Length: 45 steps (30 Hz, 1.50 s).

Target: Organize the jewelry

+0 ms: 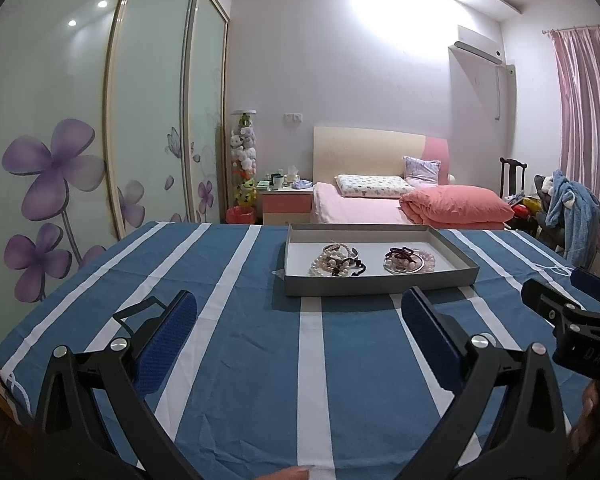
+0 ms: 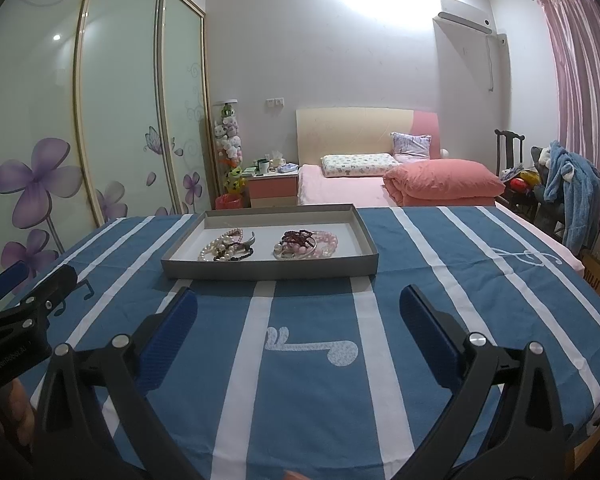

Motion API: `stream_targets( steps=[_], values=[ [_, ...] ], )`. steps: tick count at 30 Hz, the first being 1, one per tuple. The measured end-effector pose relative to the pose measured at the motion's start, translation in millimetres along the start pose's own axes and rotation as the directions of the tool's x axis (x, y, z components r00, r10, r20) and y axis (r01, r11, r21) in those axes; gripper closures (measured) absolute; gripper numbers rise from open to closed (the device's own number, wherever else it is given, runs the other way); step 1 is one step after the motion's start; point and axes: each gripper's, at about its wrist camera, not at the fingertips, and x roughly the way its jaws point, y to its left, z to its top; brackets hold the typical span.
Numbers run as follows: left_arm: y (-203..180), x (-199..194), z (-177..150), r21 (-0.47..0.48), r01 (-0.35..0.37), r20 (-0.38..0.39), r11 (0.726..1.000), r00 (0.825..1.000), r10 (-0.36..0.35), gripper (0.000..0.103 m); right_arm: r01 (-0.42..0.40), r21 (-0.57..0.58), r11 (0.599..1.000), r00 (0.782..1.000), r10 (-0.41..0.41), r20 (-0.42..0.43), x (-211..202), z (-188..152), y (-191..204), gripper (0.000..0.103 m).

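Note:
A shallow grey tray [image 1: 380, 285] [image 2: 268, 270] stands on the blue-and-white striped tablecloth, far from me. In it lie two heaps of jewelry: a pearl and dark-bead pile [image 1: 336, 262] [image 2: 226, 249] on the left, and a pink and dark-red bead pile with a silver bangle [image 1: 408, 261] [image 2: 306, 245] on the right. My left gripper [image 1: 300, 312] is open and empty, hovering above the cloth short of the tray. My right gripper [image 2: 299, 310] is open and empty, also short of the tray. Each gripper shows at the edge of the other's view [image 1: 572, 312] [image 2: 24, 300].
The striped cloth [image 1: 260, 360] [image 2: 460, 300] covers the table. Behind it are a pink bed [image 1: 380, 204], a nightstand [image 1: 286, 204], a sliding wardrobe [image 1: 80, 120] at left, and a chair with blue clothes [image 1: 572, 208] at right.

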Motion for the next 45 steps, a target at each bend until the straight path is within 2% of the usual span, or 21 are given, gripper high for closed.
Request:
stream_targets(
  steps=[45],
  values=[
    [-3.8, 0.1, -3.2, 0.001, -0.005, -0.005, 1.000, 1.000, 0.005, 0.002, -0.008, -0.001, 1.000, 1.000, 0.008, -0.014, 0.6, -11.7, 4.9, 0.004]
  ],
)
